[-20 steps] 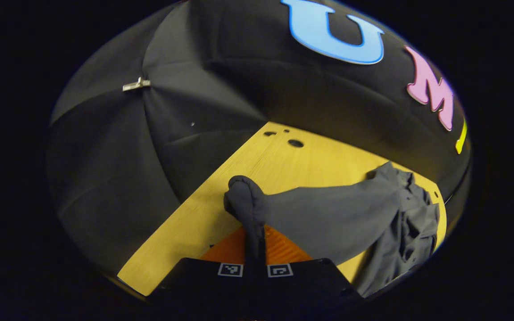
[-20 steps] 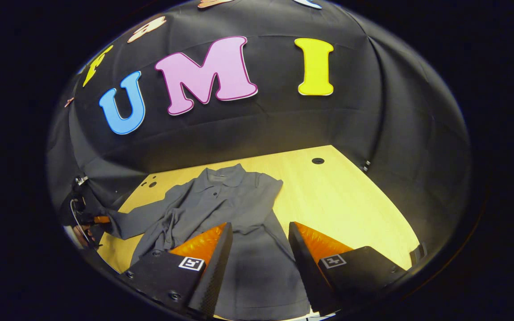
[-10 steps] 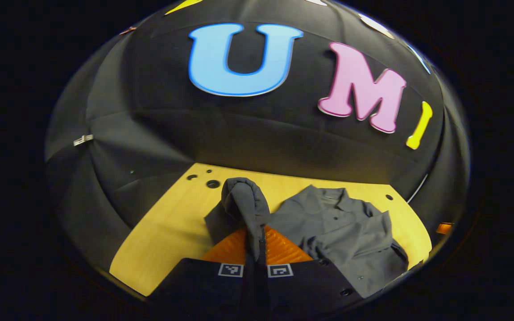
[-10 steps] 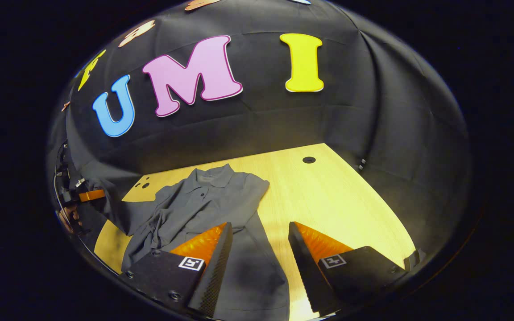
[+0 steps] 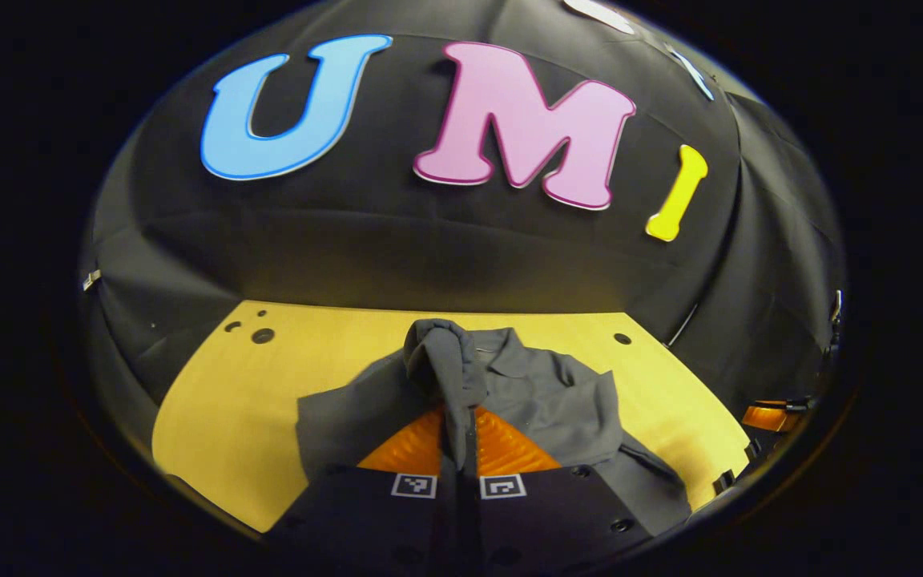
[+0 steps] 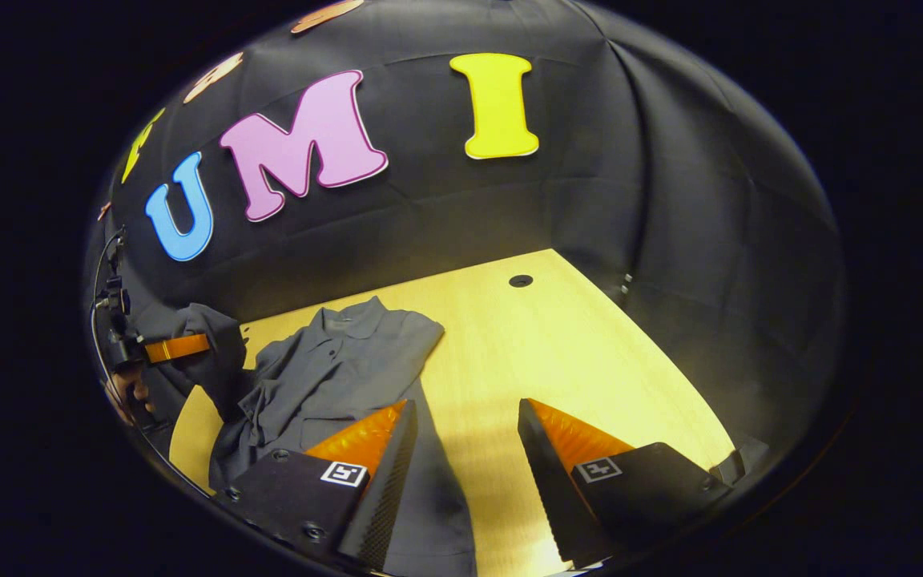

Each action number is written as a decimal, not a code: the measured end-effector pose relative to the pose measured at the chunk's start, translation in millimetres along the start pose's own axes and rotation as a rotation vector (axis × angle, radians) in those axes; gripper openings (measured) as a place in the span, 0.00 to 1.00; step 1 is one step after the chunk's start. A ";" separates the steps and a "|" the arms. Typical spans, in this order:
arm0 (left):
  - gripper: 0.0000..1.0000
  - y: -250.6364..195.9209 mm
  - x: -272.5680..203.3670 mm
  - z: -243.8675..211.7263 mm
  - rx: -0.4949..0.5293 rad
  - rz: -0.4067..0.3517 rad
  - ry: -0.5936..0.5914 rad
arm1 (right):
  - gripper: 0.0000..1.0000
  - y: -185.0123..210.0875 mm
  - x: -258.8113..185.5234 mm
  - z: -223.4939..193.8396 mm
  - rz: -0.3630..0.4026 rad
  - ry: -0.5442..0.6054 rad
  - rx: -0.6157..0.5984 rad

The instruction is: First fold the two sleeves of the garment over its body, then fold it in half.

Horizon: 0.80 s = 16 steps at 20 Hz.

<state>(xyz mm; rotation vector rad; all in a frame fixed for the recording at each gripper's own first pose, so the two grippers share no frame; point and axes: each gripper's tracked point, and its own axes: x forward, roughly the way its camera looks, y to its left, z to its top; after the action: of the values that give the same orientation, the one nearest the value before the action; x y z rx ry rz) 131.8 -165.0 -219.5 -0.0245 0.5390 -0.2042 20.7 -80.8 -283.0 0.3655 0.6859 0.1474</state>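
Evidently soft and limp, the garment drooped from the left gripper pinching its sleeve, while the right gripper hung spread.

Grey collared garment rumpled on table, one sleeve lifted

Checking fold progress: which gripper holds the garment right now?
The left gripper, shut on a sleeve bunched between its fingers; the right gripper hangs open.
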 end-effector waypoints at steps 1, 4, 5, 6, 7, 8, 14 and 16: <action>0.05 -12.0 8.0 -3.2 0.005 -0.009 0.008 | 0.79 -1.3 -0.2 -1.6 0.000 0.006 0.000; 0.06 -48.6 29.7 -11.8 -0.007 -0.041 0.022 | 0.79 -14.9 7.2 -5.7 0.007 0.019 0.001; 0.06 -60.0 35.8 -16.3 -0.008 -0.052 0.023 | 0.79 -17.6 9.3 -6.1 0.010 0.023 0.001; 0.05 -70.0 41.2 -20.7 -0.006 -0.058 0.026 | 0.79 -20.4 11.8 -8.0 0.012 0.028 0.000; 0.06 -81.0 46.9 -24.4 -0.005 -0.067 0.030 | 0.79 -23.0 14.5 -9.1 0.016 0.034 0.001; 0.06 -90.9 52.6 -29.8 -0.006 -0.078 0.034 | 0.79 -25.3 17.3 -10.8 0.020 0.040 0.001; 0.06 -125.5 83.8 -73.3 0.013 -0.111 0.080 | 0.79 -38.5 34.6 -16.4 0.047 0.074 0.001; 0.05 -133.3 90.5 -86.7 0.019 -0.117 0.097 | 0.79 -42.9 38.5 -17.7 0.052 0.082 0.001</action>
<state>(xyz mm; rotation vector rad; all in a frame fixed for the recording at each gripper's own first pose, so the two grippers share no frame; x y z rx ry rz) 138.4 -311.1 -329.5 -0.0280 0.6333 -0.3255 39.5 -105.9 -334.5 0.3801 0.7575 0.2127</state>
